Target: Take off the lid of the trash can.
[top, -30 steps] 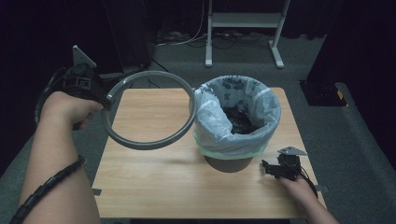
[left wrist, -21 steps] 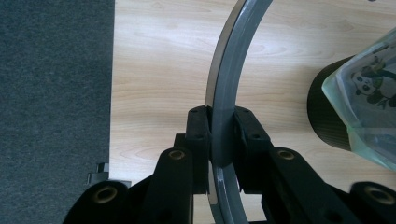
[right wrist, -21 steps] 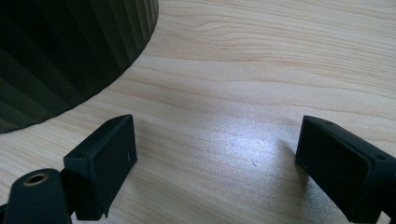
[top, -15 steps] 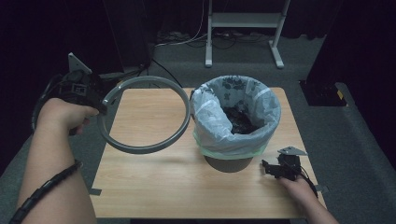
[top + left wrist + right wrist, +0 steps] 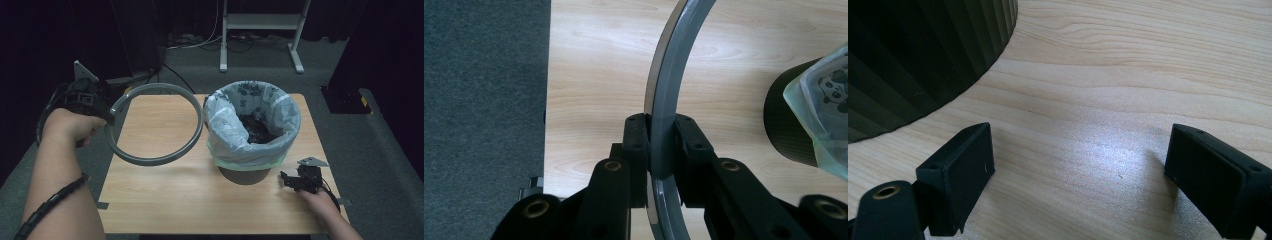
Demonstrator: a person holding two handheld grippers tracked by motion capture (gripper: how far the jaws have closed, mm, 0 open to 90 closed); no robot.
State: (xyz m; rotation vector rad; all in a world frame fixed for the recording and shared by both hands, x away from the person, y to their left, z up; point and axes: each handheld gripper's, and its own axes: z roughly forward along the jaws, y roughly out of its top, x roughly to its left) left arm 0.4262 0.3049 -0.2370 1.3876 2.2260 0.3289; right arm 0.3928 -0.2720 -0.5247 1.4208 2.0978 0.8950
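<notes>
Left gripper (image 5: 107, 111): jaws pinching the grey ring (image 5: 165, 159) at its rim, as the left gripper view confirms, pads pressed on either side of the ring (image 5: 664, 115). The ring is held tilted above the table (image 5: 165, 200), to the left of the bin (image 5: 252, 127), its far edge just beside the bin's bag (image 5: 225, 120). Right gripper (image 5: 286, 181): resting low on the table, just to the right of the bin's base, jaws spread wide with nothing between them; bare wood shows between its pads (image 5: 960, 175).

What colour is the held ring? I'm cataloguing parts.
Grey ring, clearest in the left gripper view.
</notes>
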